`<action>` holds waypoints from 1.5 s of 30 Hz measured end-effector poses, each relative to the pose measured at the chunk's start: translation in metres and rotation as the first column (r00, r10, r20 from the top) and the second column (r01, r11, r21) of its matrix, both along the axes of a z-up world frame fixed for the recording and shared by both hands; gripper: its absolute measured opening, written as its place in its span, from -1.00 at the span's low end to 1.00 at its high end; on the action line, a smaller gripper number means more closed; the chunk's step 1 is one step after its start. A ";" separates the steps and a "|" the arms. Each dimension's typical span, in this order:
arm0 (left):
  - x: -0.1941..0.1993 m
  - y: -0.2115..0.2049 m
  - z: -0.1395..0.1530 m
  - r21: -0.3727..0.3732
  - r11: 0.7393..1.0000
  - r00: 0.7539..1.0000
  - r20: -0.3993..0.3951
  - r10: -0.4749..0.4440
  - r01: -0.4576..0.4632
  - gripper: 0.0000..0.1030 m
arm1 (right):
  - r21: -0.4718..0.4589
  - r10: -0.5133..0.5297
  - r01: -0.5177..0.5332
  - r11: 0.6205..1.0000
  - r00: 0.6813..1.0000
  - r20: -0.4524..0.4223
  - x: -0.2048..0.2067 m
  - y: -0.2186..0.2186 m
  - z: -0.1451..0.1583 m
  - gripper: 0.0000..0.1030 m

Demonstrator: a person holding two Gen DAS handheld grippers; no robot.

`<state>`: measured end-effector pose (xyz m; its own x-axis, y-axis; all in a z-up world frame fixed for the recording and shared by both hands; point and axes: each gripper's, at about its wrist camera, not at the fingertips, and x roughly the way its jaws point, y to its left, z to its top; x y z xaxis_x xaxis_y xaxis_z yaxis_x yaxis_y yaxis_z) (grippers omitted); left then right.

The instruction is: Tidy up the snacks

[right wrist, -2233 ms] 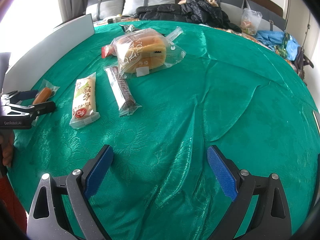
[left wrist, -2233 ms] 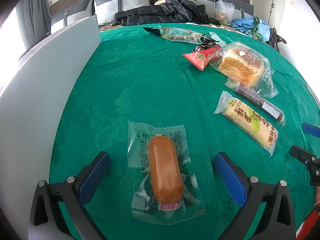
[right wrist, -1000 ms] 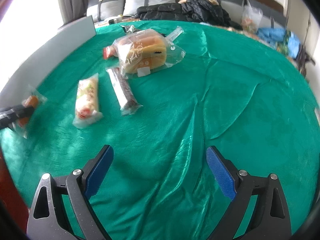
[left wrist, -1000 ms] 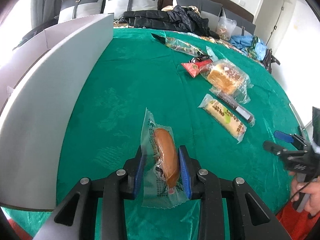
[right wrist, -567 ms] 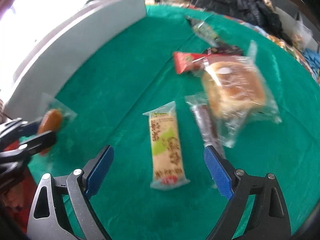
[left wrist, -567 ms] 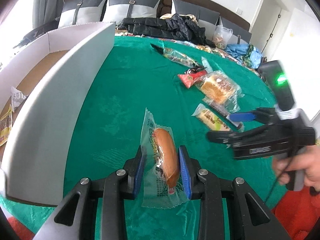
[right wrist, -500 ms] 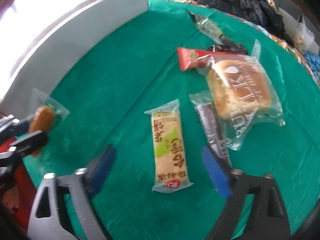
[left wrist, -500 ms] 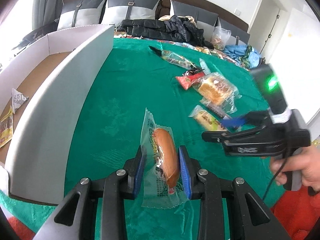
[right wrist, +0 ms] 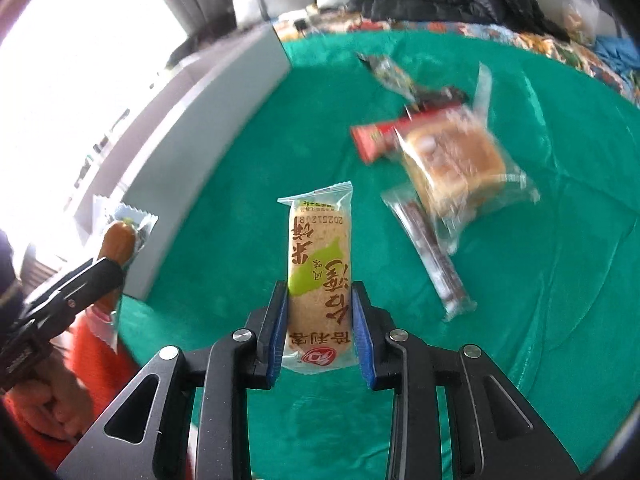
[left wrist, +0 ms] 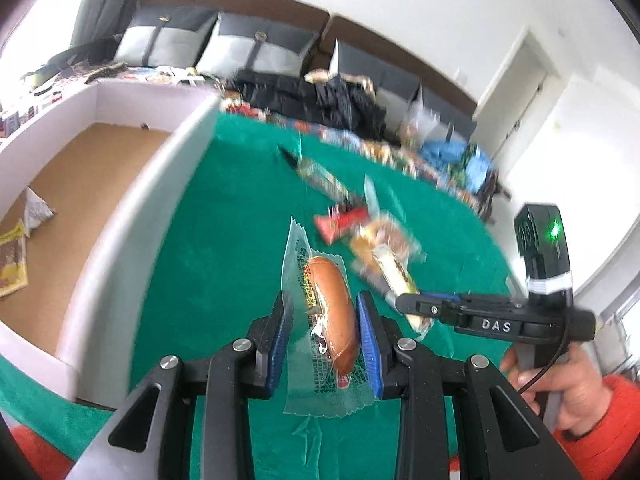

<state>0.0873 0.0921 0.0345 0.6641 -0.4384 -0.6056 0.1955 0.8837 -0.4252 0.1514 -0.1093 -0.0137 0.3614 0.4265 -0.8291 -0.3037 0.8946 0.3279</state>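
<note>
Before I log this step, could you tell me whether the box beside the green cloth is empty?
Not empty: the box holds a few wrappers at its left end; most of its brown floor is bare.

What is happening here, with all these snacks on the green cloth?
A person is sorting snacks with two handheld grippers. The left gripper is shut on a wrapped sausage, and the right gripper is shut on a rice cracker packet; both are lifted off the green tablecloth. An open cardboard box stands to the left with a couple of packets already inside. A wrapped bread, a dark snack bar and a red packet lie on the cloth, not yet picked.
</note>
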 end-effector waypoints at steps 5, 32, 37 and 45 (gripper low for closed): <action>0.006 0.066 0.040 -0.029 0.994 0.993 0.043 0.107 -0.105 -0.38 | 0.138 0.018 -0.025 0.990 0.999 0.051 0.014 0.031 0.054 -0.39; -0.004 0.062 0.024 0.077 0.982 0.985 0.031 0.169 -0.171 0.99 | -0.243 -0.129 0.226 0.943 0.924 0.359 -0.015 -0.046 -0.002 0.39; 0.021 -0.028 -0.033 0.121 0.992 0.993 -0.110 0.042 -0.028 0.99 | -0.327 -0.287 0.393 0.859 0.900 0.328 -0.041 -0.157 -0.051 0.38; 0.064 -0.096 -0.102 0.321 0.947 0.984 -0.173 0.040 0.017 0.99 | -0.270 -0.426 0.484 0.832 0.870 0.248 -0.026 -0.196 -0.065 0.39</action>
<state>0.1509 -0.0036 -0.0677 0.5389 -0.1952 -0.8194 0.1327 0.9803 -0.1462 0.1254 -0.3051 -0.0788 0.5967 -0.0933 -0.7970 0.1390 0.9902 -0.0119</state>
